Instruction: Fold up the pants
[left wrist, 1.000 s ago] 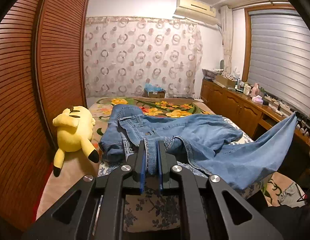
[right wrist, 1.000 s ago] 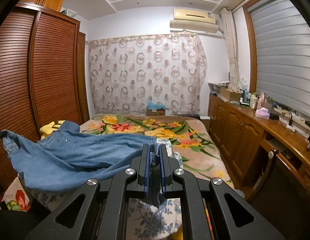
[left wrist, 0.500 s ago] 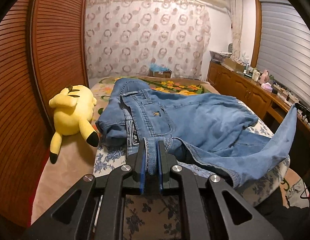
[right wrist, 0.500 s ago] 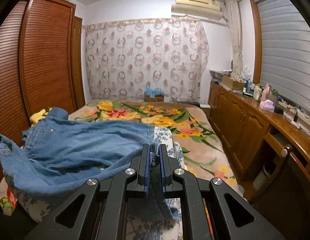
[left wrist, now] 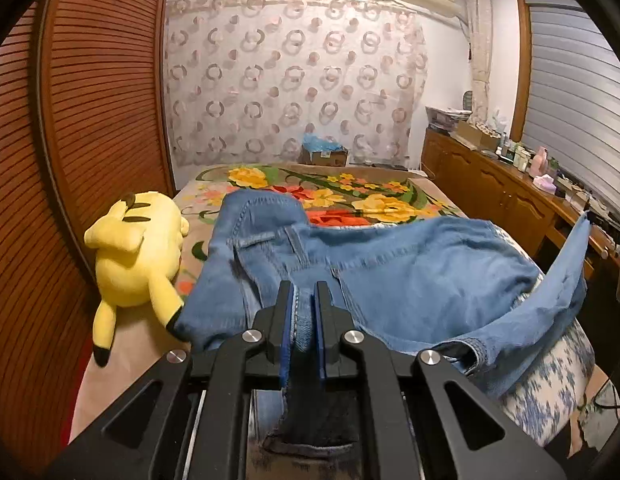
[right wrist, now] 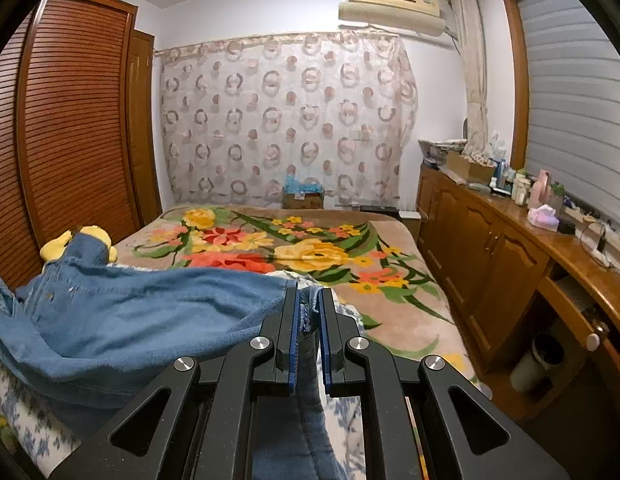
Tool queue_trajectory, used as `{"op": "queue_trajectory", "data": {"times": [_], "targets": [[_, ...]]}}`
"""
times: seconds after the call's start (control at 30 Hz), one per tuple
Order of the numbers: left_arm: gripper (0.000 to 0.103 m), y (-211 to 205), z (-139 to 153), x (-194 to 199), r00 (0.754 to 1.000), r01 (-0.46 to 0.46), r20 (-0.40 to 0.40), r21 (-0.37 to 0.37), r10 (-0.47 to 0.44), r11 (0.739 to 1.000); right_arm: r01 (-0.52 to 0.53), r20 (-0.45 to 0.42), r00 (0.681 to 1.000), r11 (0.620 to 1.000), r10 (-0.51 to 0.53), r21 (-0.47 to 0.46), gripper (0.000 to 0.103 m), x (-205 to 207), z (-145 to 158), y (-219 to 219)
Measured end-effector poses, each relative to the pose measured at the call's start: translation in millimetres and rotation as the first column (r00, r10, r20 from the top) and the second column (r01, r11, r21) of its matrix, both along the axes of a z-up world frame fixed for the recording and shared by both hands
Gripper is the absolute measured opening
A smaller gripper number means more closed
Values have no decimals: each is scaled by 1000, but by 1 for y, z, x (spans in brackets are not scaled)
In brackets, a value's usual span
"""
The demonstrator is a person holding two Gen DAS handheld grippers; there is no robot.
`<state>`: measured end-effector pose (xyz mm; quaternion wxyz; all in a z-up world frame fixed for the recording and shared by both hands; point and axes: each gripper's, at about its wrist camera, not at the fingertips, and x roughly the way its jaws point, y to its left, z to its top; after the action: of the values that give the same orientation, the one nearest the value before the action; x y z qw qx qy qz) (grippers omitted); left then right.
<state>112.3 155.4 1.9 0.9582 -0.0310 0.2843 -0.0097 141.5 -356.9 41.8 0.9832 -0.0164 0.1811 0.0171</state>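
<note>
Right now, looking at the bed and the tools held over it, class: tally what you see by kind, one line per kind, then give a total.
Jeans: 1
Yellow plush toy: 1
Floral blanket: 1
Grippers, both shut on denim: 2, left gripper, right gripper
Total: 5

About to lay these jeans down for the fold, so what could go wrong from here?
1. The jeans lie against the yellow plush toy; dragging them may catch or shove it.
2. Each claw, left and right, pinches only a narrow edge, which could slip.
3. Cloth overhanging the bed edge may slide off.
</note>
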Motion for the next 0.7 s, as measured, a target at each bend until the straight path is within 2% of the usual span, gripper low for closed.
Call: {"op": "queue_trajectory", "data": {"times": [0.13, 0.3, 0.53, 0.7], "targets": [[11, 0, 6, 30, 1000, -5, 1, 11, 5, 1000, -4, -12, 1000, 1000, 4, 7, 9, 22, -6, -4], [11, 3, 13, 63, 1000, -19, 12, 29, 19, 999, 1, -10, 1000, 1000, -1, 4, 9, 50, 0, -7], [11, 11, 2, 111, 999, -41, -17, 46, 42, 998, -4, -19, 1000, 1000, 4, -8, 9, 83, -5, -2], [11, 17, 7, 133, 999, -50, -9, 56, 51, 997, -23, -29, 999, 1000, 22, -17, 9, 103, -3, -1]]}}
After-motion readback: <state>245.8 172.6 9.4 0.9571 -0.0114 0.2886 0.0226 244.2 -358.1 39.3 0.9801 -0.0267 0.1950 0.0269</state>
